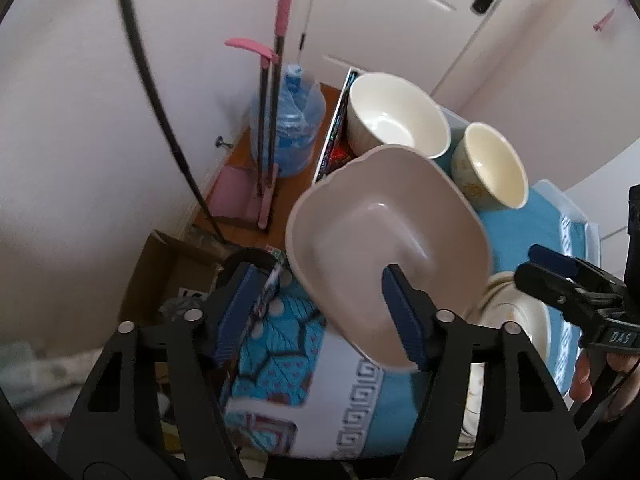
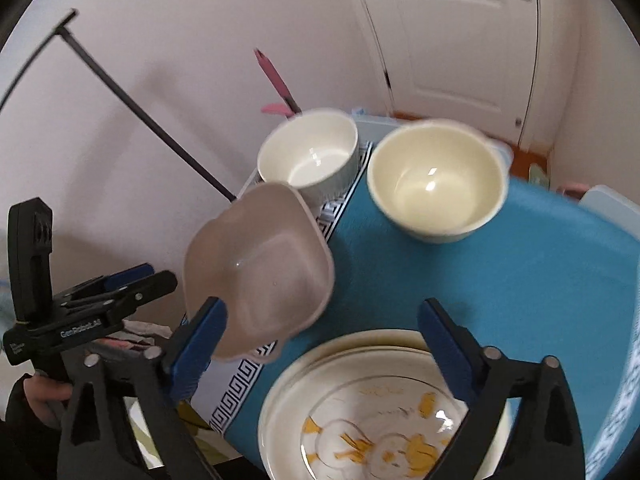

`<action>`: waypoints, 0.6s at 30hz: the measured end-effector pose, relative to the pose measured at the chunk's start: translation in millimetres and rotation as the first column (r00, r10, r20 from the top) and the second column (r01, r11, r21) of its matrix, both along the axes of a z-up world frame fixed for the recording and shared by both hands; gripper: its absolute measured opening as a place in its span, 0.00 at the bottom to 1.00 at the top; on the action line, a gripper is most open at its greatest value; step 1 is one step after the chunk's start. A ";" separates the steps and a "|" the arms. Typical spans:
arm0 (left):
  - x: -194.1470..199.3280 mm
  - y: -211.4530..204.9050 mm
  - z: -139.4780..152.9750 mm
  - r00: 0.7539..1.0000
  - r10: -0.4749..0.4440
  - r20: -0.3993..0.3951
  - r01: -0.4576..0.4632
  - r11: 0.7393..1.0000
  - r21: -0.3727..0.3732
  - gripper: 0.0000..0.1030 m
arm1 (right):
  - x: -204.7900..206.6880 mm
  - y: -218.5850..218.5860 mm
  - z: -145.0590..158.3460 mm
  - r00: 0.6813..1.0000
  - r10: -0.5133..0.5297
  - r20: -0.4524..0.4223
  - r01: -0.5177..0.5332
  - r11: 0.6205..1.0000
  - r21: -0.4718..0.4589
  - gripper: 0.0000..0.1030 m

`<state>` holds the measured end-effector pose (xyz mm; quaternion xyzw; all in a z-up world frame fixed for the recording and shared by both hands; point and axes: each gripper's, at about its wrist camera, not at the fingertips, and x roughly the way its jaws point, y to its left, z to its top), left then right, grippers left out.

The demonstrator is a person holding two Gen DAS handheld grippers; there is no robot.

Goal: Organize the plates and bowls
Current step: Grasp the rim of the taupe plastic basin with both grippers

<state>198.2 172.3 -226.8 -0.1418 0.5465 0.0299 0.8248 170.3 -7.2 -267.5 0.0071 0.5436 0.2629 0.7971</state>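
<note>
A pinkish-beige squarish bowl (image 1: 384,236) hangs tilted above the table's left edge. My left gripper (image 1: 320,312) looks wide open, with its right finger (image 1: 400,312) inside the bowl against the near wall; the grip is unclear. The bowl also shows in the right wrist view (image 2: 260,276). My right gripper (image 2: 324,348) is open and empty above a stack of cream plates (image 2: 360,412) with a yellow duck print. A white bowl (image 2: 308,156) and a cream bowl (image 2: 436,180) stand at the table's far side.
The table wears a blue cloth (image 2: 500,280) with a patterned border. On the floor to the left are a water jug (image 1: 288,128), a pink mop and dustpan (image 1: 264,128) and a cardboard box (image 1: 168,276). A white door (image 2: 452,40) is behind.
</note>
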 end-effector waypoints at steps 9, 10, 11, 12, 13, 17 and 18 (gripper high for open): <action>31.6 2.0 -34.2 0.995 -0.089 -0.038 0.090 0.996 0.014 0.29 | 10.9 27.1 -46.0 0.995 -0.047 -0.090 0.043 0.998 -0.044 0.54; 34.2 1.9 -35.7 0.994 -0.098 -0.040 0.098 0.995 0.018 0.27 | 11.1 28.3 -47.9 0.994 -0.054 -0.095 0.050 0.998 -0.044 0.49; 35.2 0.9 -37.0 0.994 -0.105 -0.042 0.106 0.994 0.028 0.24 | 9.5 29.0 -50.0 0.993 -0.060 -0.100 0.057 0.998 -0.042 0.47; 36.2 -0.1 -38.3 0.993 -0.111 -0.044 0.113 0.993 0.044 0.19 | 7.2 29.6 -51.1 0.993 -0.068 -0.100 0.064 0.997 -0.043 0.43; 37.1 -0.9 -39.1 0.993 -0.114 -0.043 0.117 0.991 0.060 0.17 | 6.1 30.1 -51.5 0.992 -0.070 -0.101 0.066 0.997 -0.042 0.34; 38.3 -2.5 -38.3 0.992 -0.119 -0.044 0.123 0.985 0.122 0.13 | 3.3 34.4 -54.4 0.993 -0.079 -0.087 0.072 0.994 -0.083 0.17; 37.8 -4.2 -37.1 0.991 -0.127 -0.039 0.131 0.982 0.138 0.12 | 2.0 34.3 -54.8 0.993 -0.085 -0.083 0.077 0.993 -0.088 0.17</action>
